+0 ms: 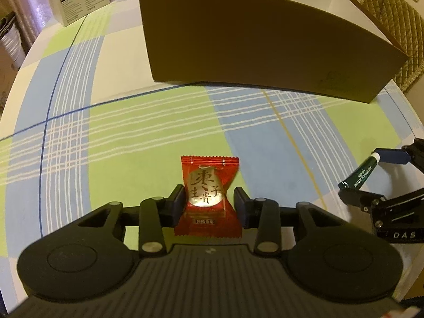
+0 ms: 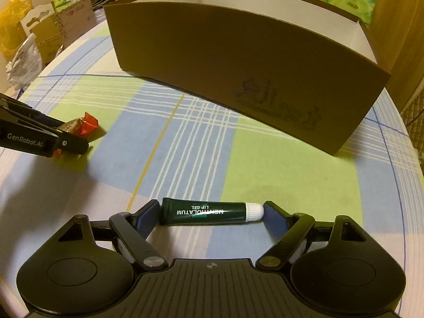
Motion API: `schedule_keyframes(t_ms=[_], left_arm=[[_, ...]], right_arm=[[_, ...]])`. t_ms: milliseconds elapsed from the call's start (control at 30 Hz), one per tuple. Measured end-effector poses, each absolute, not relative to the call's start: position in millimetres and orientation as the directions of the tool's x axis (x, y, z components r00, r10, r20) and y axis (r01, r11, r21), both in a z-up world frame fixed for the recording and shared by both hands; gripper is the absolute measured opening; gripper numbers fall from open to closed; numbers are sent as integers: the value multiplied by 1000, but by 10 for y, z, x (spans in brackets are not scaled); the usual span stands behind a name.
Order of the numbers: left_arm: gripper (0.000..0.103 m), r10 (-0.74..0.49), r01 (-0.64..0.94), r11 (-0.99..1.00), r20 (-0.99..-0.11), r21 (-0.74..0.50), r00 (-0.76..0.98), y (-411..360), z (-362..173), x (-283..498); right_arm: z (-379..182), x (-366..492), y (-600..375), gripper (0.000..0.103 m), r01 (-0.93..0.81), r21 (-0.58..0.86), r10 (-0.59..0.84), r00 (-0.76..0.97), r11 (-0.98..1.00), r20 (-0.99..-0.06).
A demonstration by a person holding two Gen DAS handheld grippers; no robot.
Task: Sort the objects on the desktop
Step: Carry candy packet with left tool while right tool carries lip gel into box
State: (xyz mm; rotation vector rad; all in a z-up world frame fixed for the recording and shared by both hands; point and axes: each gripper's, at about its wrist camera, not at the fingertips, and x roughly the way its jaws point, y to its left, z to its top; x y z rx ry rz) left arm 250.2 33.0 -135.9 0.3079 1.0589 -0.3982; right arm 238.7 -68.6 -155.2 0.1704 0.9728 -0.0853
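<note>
- My left tongs (image 1: 208,202) pinch a red candy packet (image 1: 209,198) at its waist.
- My right tongs (image 2: 212,213), half spread, grip a green tube (image 2: 204,211) end to end, labelled "MENTHOLATUM LIP GEL".
- Both sit on the desk (image 2: 185,137) before the brown box (image 2: 238,79).

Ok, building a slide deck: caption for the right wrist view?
Right gripper closed end-to-end on a green lip gel tube, brown box ahead.
</note>
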Motion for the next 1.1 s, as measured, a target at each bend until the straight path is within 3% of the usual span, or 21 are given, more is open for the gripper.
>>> schedule_keyframes(t_ms=[500,1100], left_arm=[[25,-194,395,918,-897,-24,398,189,-1261,2103],[25,-323,435,898,-764,-62,558,-4,-279,2227]], right_arm=[[-1395,2109,-793,81,25,134,101,527,991,-844],[-543,2339,-1203,81,14,226,154,689,974,-708]])
